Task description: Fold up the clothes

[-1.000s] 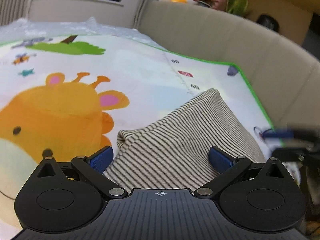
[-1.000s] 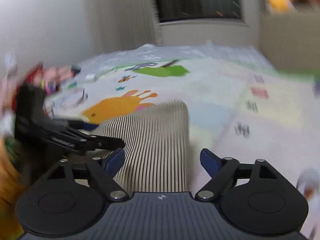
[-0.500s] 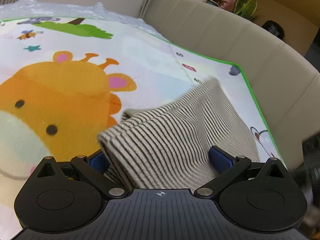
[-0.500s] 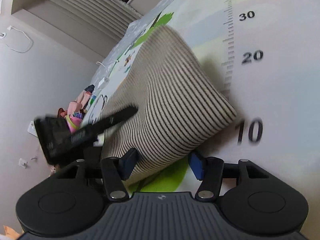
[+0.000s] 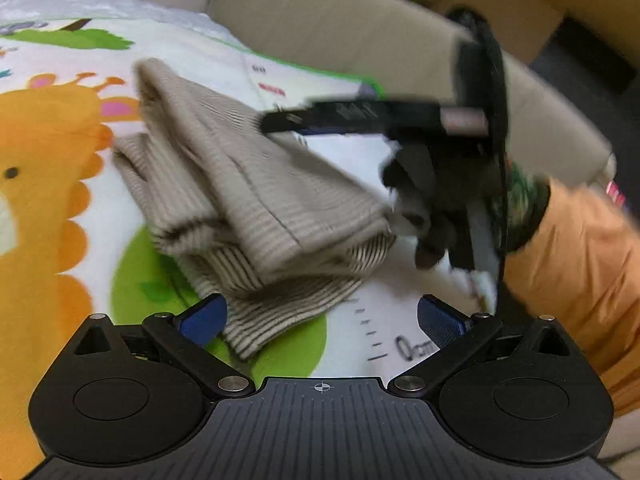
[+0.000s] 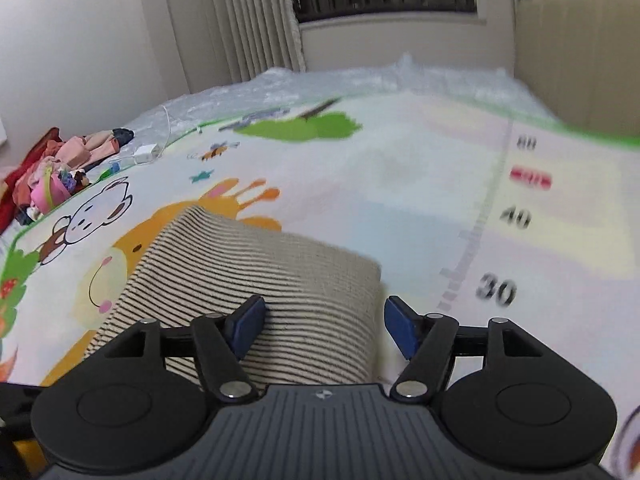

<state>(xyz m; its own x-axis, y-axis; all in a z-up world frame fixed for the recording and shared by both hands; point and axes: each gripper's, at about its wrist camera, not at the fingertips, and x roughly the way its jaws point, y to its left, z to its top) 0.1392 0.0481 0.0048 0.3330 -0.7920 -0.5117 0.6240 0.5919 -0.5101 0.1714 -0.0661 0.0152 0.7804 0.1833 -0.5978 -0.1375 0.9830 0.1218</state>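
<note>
A beige garment with thin dark stripes point(image 5: 256, 208) lies folded in layers on a cartoon play mat point(image 5: 48, 208). My left gripper point(image 5: 320, 318) is open and empty, just in front of the garment's near edge. My right gripper, seen blurred from the left wrist view point(image 5: 280, 122), reaches over the garment's far side. In the right wrist view the right gripper point(image 6: 324, 326) is open, its fingers straddling the garment's point(image 6: 256, 276) near right corner without closing on it.
A beige sofa point(image 5: 360, 36) runs along the mat's right edge. A person's orange sleeve point(image 5: 572, 264) is at the right. A heap of colourful clothes point(image 6: 52, 172) and a white charger with cable point(image 6: 146, 154) lie off the mat's far left.
The garment has been folded over into a thicker stack. My left gripper has pulled back off it and the right gripper has swung round and released the fabric.
</note>
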